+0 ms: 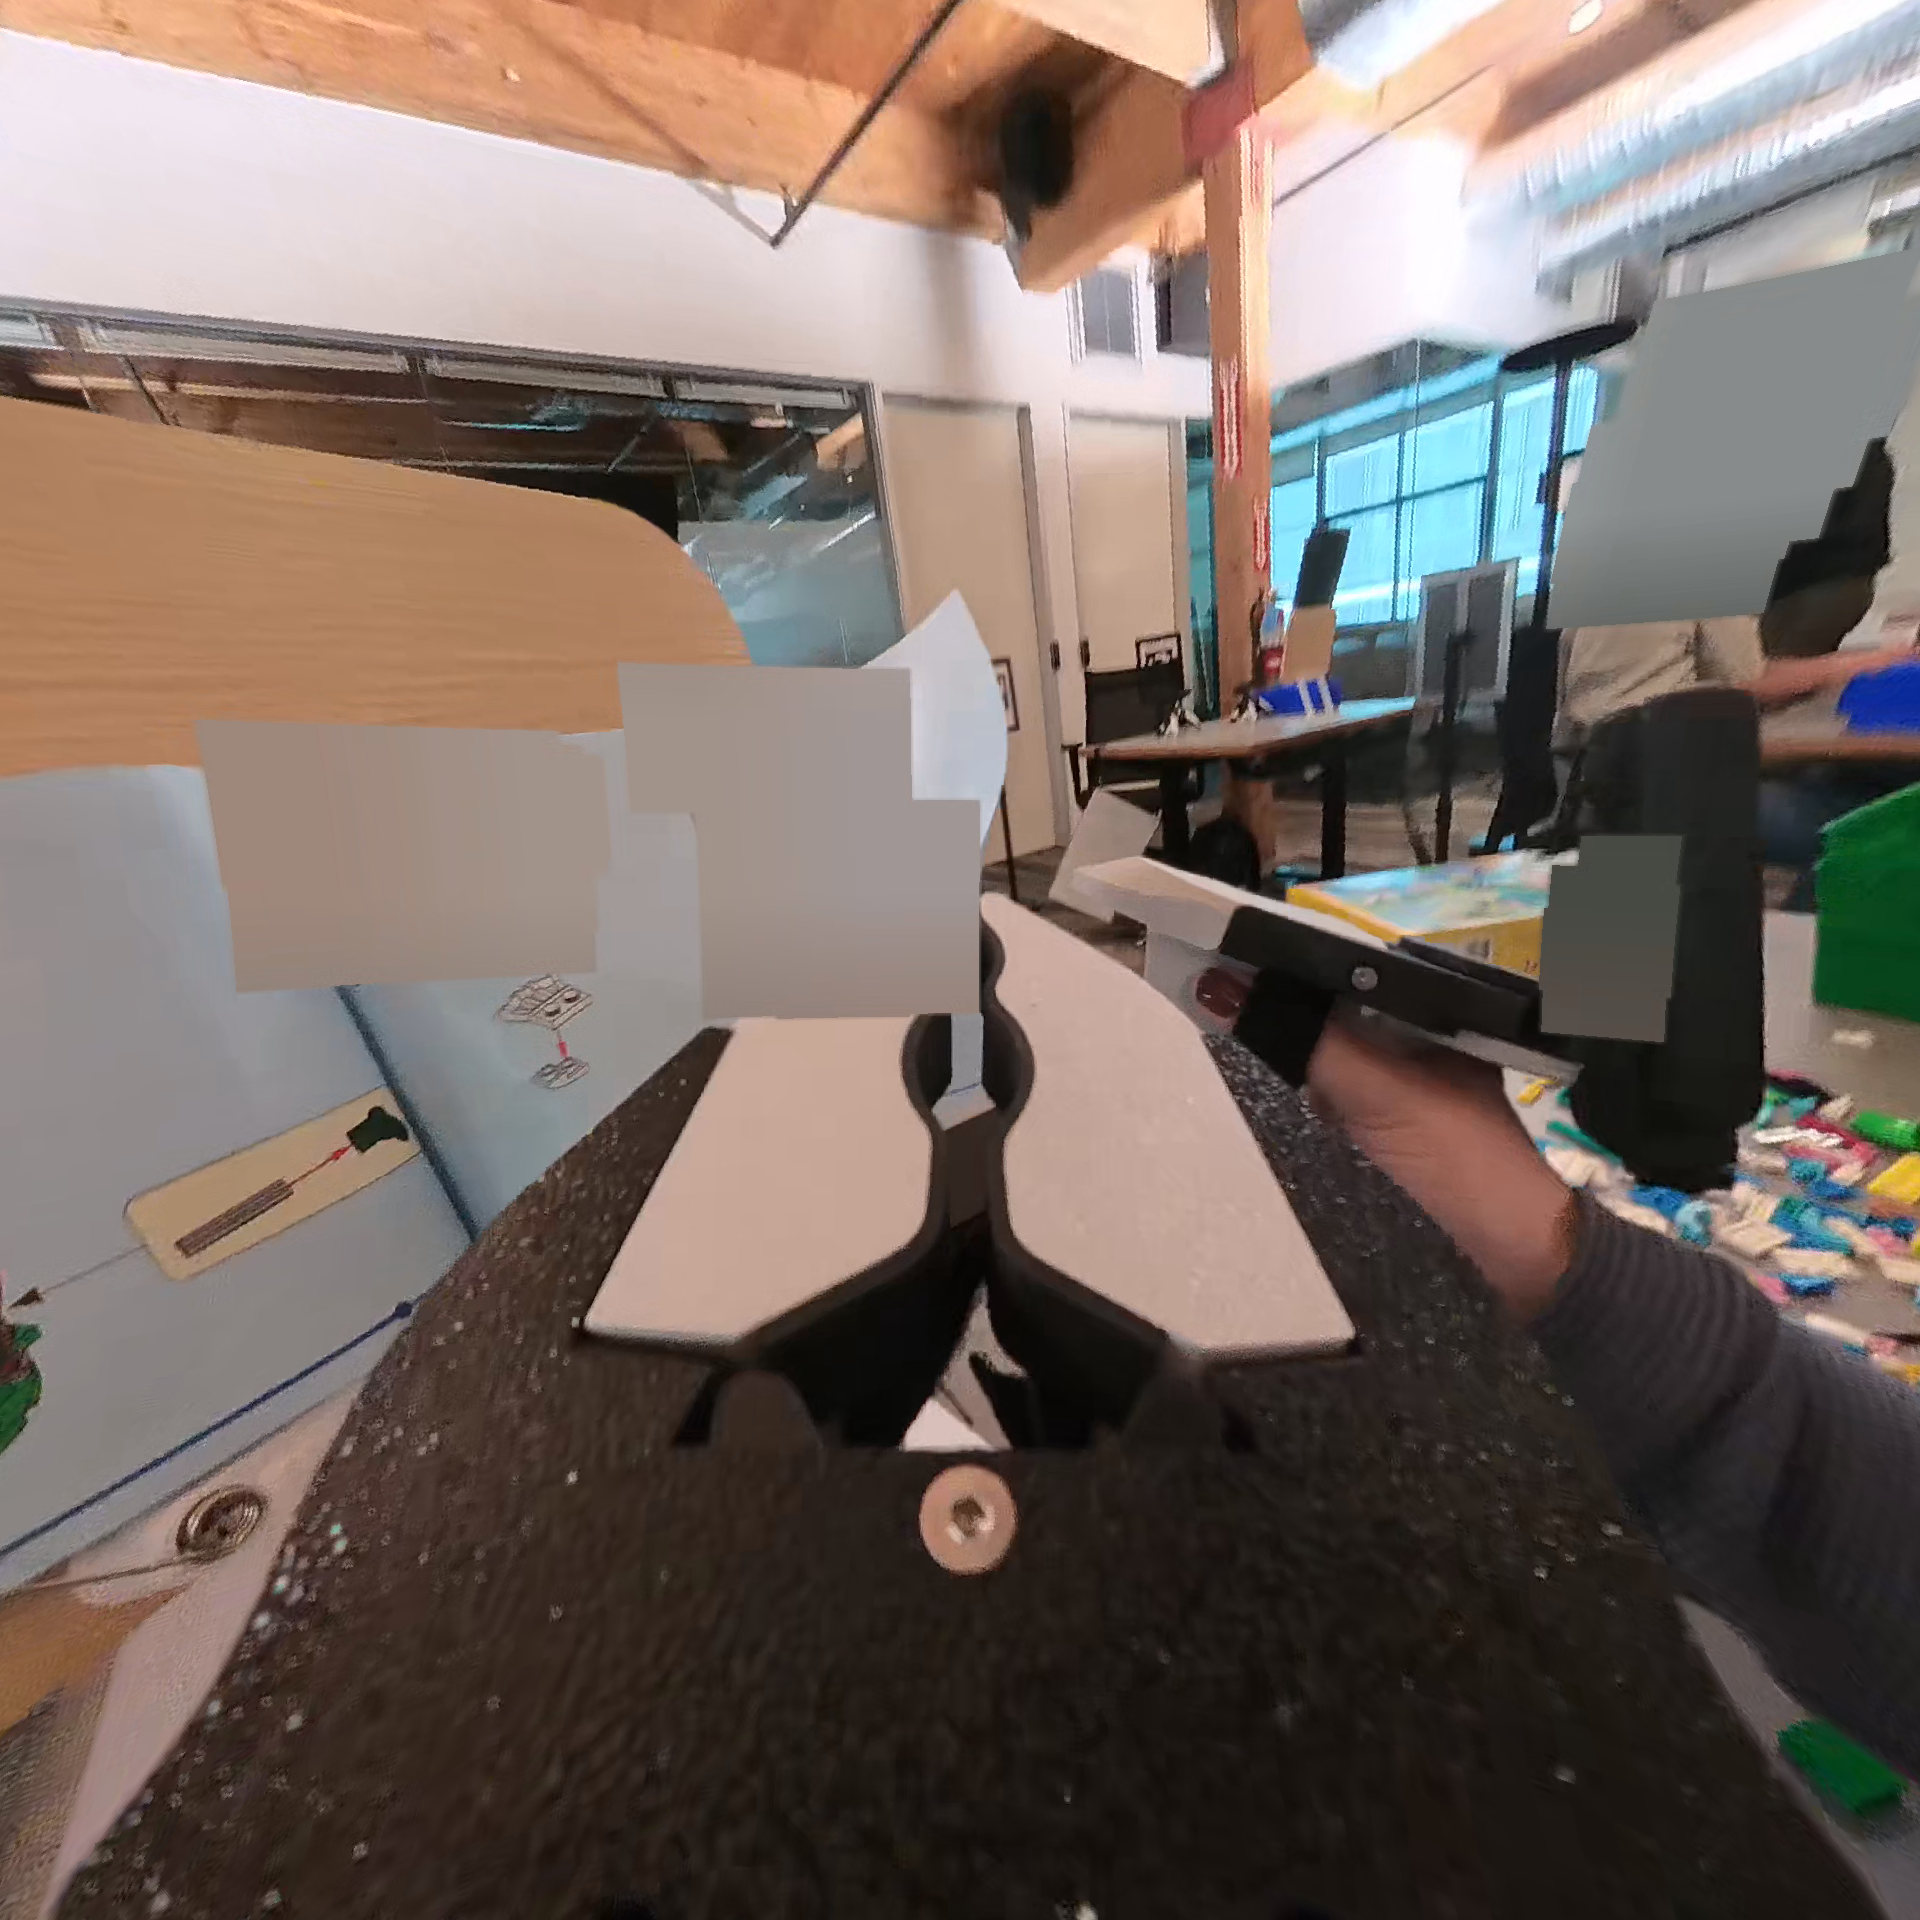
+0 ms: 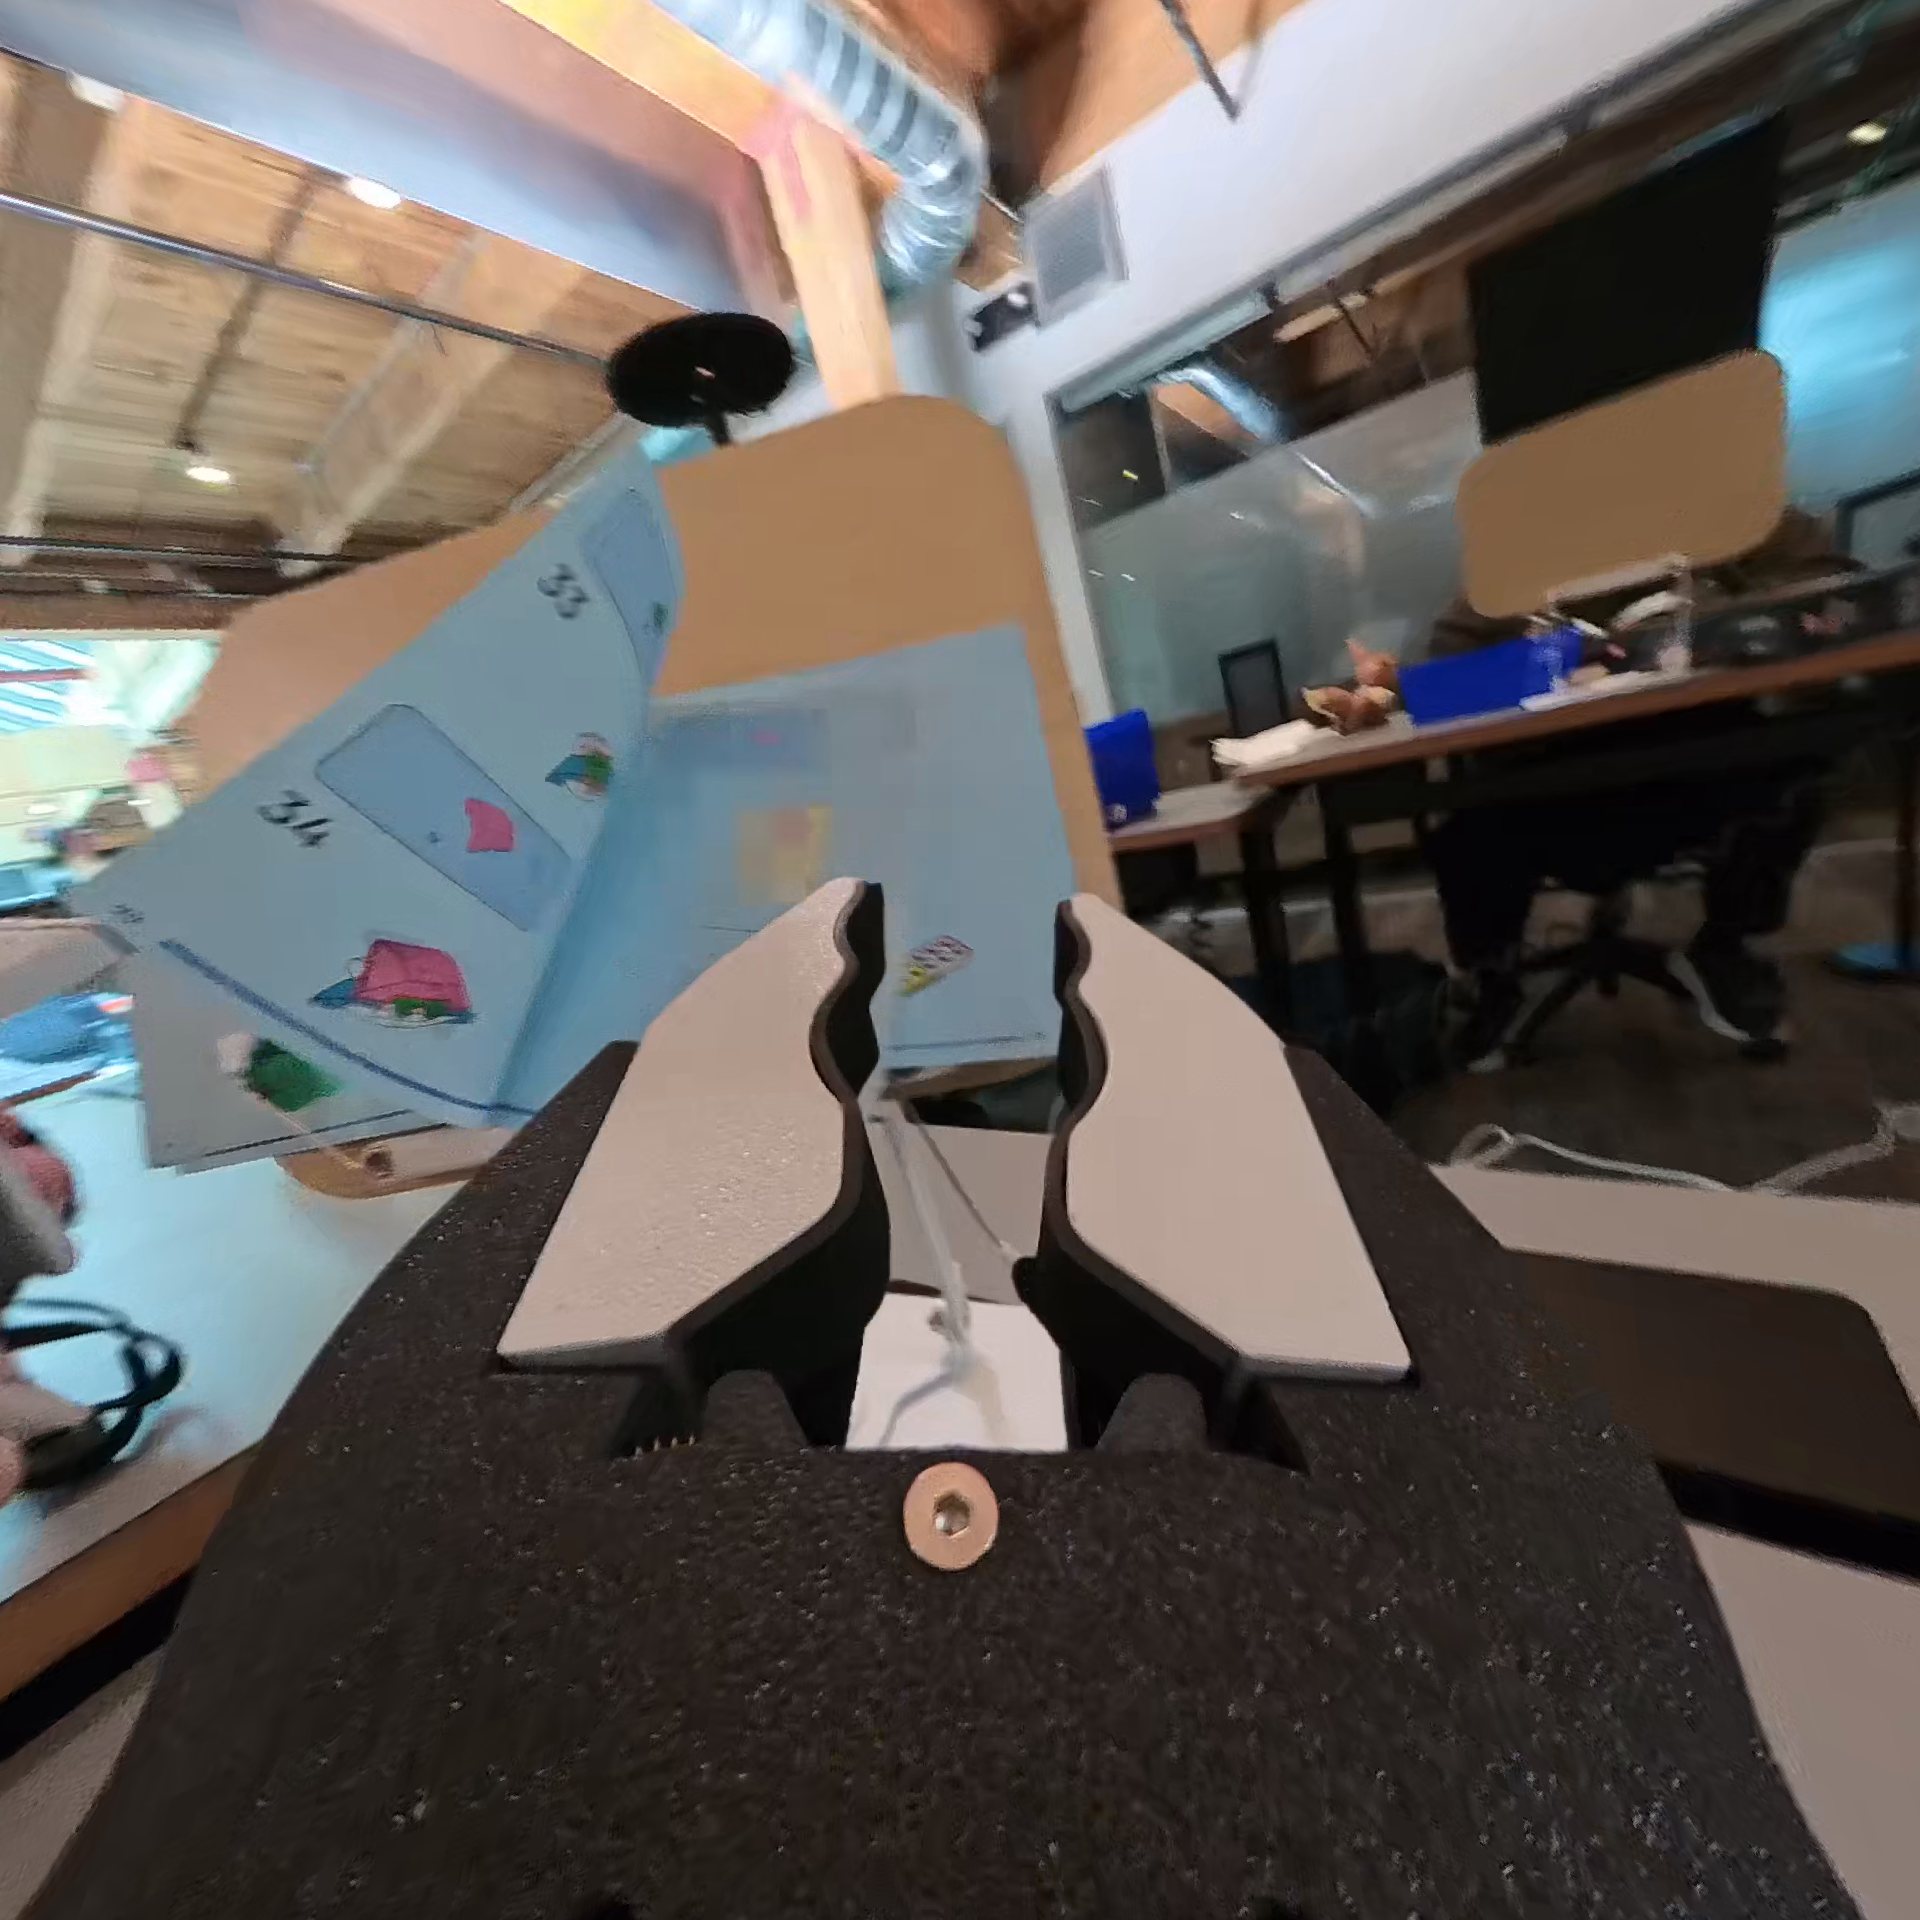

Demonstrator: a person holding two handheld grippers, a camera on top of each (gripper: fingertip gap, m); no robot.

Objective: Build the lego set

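Note:
The light blue instruction booklet [image 1: 239,1164] stands open against a wooden board [image 1: 312,582]. My left gripper [image 1: 961,1049] is shut on the thin edge of one of its pages [image 1: 961,1070], which curls up behind the fingers. In the right wrist view the booklet [image 2: 416,883] leans on the same board [image 2: 852,582], with one page lifted. My right gripper [image 2: 966,935] is open and empty, just in front of the booklet's lower right page. It also shows in the left wrist view [image 1: 1132,883], held by a hand in a grey sleeve. Loose lego pieces [image 1: 1818,1195] lie in a heap at the right.
A lego box [image 1: 1423,904] and a green bin [image 1: 1870,914] stand behind the heap. A single green brick [image 1: 1844,1766] lies near the front right. Other tables with blue bins [image 2: 1486,675], chairs and a seated person are farther back. A black cable [image 2: 94,1382] lies at the left. The grippers' ends are close to 15 centimeters from one another.

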